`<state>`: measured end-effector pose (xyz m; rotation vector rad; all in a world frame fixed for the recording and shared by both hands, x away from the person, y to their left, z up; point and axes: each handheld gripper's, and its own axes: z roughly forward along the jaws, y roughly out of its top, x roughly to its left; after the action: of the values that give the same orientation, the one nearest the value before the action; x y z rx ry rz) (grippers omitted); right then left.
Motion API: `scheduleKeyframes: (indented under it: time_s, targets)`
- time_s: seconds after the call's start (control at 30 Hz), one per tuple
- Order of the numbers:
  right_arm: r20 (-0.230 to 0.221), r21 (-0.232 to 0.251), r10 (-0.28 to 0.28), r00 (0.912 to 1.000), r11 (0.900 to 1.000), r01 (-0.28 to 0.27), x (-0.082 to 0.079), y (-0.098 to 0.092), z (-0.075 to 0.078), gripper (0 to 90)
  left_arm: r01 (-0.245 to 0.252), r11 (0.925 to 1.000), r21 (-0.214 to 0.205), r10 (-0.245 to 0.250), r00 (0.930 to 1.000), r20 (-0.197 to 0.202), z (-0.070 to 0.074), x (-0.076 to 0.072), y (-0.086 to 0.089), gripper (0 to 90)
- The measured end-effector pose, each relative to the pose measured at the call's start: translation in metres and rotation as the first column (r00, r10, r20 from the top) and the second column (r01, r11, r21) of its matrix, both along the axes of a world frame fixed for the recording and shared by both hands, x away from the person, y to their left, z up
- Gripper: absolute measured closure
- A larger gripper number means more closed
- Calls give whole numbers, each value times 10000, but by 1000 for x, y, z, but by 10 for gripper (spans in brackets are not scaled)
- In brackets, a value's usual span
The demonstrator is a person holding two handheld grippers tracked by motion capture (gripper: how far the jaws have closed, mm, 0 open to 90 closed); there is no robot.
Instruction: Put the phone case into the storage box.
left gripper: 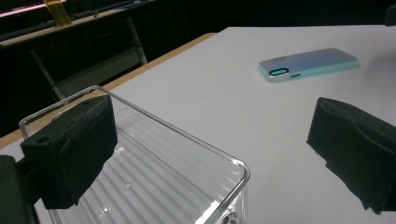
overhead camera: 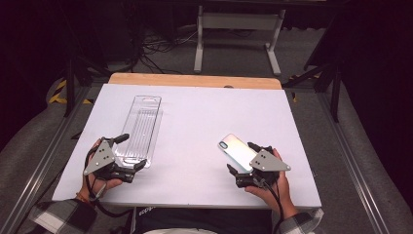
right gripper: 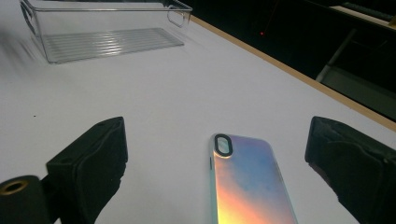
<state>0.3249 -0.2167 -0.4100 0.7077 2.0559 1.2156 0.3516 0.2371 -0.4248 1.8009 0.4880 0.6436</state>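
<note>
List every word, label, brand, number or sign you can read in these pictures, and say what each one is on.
None can be read.
Phone case: iridescent back, no print seen.
Clear plastic tray: ribbed floor, no label seen.
Table: plain white top; faint marks on its front edge in the high view are too small and blurred to read.
Left gripper and right gripper: no markings seen.

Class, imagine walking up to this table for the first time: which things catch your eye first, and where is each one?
The iridescent phone case shines most, lying camera-cutout up on the white table, right of centre, between the open jaws of the right gripper. To the left lies a long clear plastic tray with a ribbed floor, its near end between the open jaws of the left gripper.
</note>
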Motion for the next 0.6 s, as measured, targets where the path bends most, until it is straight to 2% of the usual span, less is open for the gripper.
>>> scheduleKeyframes:
  time_s: [0.13,0.37,0.6]
  targets:
    - [-214,3,39,9998,10000,-39,1,1,0,64,0,9999,113,0,10000,33,-1,-1,1,20]
    - [-587,-299,17,9983,9995,-34,5,5,-2,66,29,10000,64,-29,10000,25,-1,-2,1,20]
    - [-1507,-767,-183,9884,9970,68,19,5,2,71,59,9998,192,-59,10000,-30,-2,-2,-1,20]
